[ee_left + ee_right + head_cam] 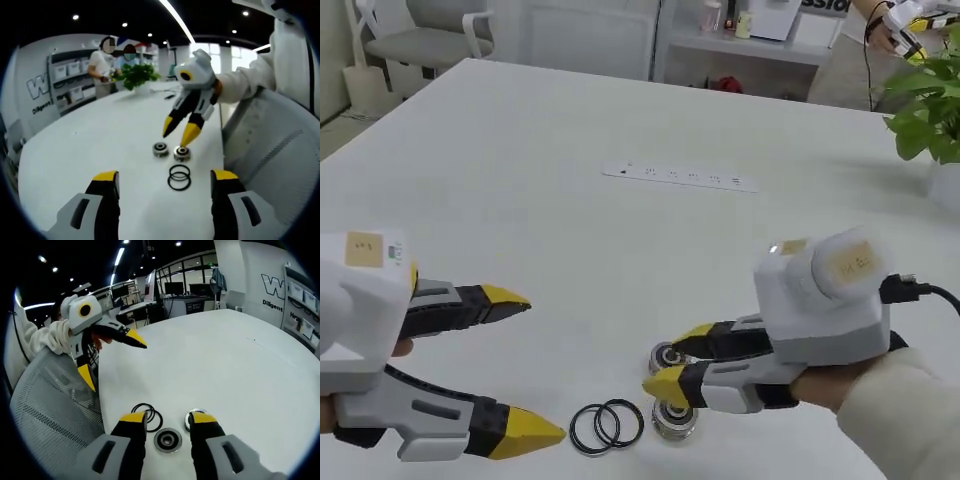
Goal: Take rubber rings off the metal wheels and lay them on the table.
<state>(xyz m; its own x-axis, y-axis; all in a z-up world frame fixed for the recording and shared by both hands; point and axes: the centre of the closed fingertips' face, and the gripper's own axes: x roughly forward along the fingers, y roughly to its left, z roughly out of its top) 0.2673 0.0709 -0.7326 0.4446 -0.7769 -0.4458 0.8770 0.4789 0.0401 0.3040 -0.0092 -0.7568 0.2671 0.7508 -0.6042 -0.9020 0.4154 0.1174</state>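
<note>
Two thin black rubber rings (607, 425) lie flat on the smooth white desk (620, 230), overlapping like a little figure eight. In the head view they're just left of the two metal wheels (673, 418). The wheels are small shiny round discs with darker centres, sitting close together, can't tell if they touch. The right claw (674, 358) is right over them with its pointy yellow tips parted. In the right gripper view one wheel sits in the gap between the jaws, and it doesn't look pinched. The left claw (542, 366) hangs off to the left of the rings, jaws spread wide, nothing in it. Further back there's a flat white power strip (680, 177) on the desk, and a leafy green plant (930, 100) over at the right edge
</note>
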